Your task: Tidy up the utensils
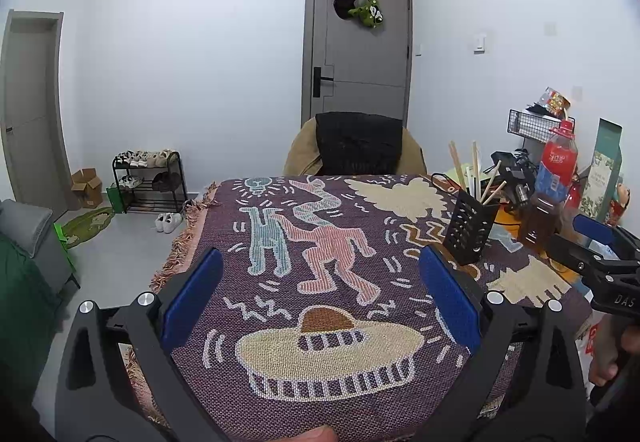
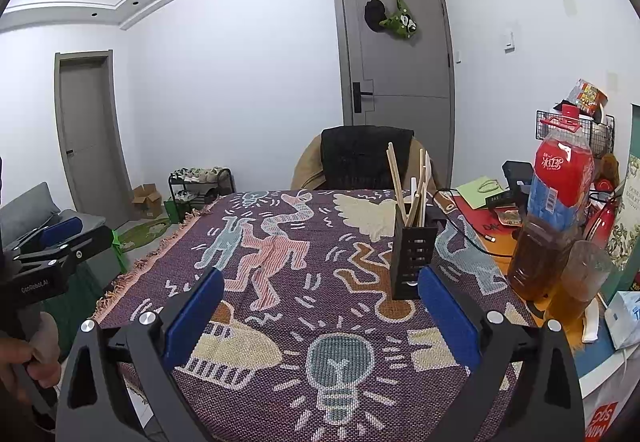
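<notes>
A black slotted utensil holder (image 1: 470,230) (image 2: 414,256) stands upright on the patterned cloth (image 1: 320,282) (image 2: 304,282), toward the table's right side. Several wooden chopsticks (image 1: 460,166) (image 2: 398,182) and a white utensil (image 2: 427,172) stick out of its top. My left gripper (image 1: 320,306) hovers open over the near part of the cloth, its blue pads (image 1: 194,298) wide apart with nothing between them. My right gripper (image 2: 320,314) is open too, also holding nothing, its right pad (image 2: 448,316) just in front of the holder. Each gripper shows at the edge of the other's view.
A large red-capped tea bottle (image 2: 554,210) (image 1: 550,186), a smaller bottle (image 2: 580,282), cables and boxes crowd the table's right edge. A chair (image 2: 366,162) with a dark throw sits at the far side. A shoe rack (image 1: 150,178) and sofa (image 1: 28,242) stand on the left.
</notes>
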{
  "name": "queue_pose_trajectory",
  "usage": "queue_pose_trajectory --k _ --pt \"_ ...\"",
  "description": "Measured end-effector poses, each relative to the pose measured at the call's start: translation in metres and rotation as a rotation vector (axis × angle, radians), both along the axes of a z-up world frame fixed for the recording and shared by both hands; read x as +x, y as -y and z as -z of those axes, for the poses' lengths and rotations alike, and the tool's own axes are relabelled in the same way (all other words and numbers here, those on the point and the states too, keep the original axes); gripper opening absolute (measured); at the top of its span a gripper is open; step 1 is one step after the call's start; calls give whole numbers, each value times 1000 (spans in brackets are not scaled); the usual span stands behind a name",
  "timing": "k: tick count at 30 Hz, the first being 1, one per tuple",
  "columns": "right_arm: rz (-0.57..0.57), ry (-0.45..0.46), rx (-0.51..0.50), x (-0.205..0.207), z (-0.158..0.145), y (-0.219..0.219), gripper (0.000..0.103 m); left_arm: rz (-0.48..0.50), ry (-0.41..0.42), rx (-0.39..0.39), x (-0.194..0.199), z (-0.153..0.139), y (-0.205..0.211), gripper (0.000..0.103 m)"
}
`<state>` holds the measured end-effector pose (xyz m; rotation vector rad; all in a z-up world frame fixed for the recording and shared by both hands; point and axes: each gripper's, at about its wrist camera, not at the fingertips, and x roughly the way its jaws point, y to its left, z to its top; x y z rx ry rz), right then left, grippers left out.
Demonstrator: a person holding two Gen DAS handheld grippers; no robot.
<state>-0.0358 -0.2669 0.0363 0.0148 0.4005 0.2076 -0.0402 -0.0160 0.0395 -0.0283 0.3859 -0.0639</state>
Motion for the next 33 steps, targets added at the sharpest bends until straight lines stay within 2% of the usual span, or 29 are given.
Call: queue_pose_trajectory --k 33 --pt "7 -3 -5 0 3 2 95 0 2 2 -1 0 2 98"
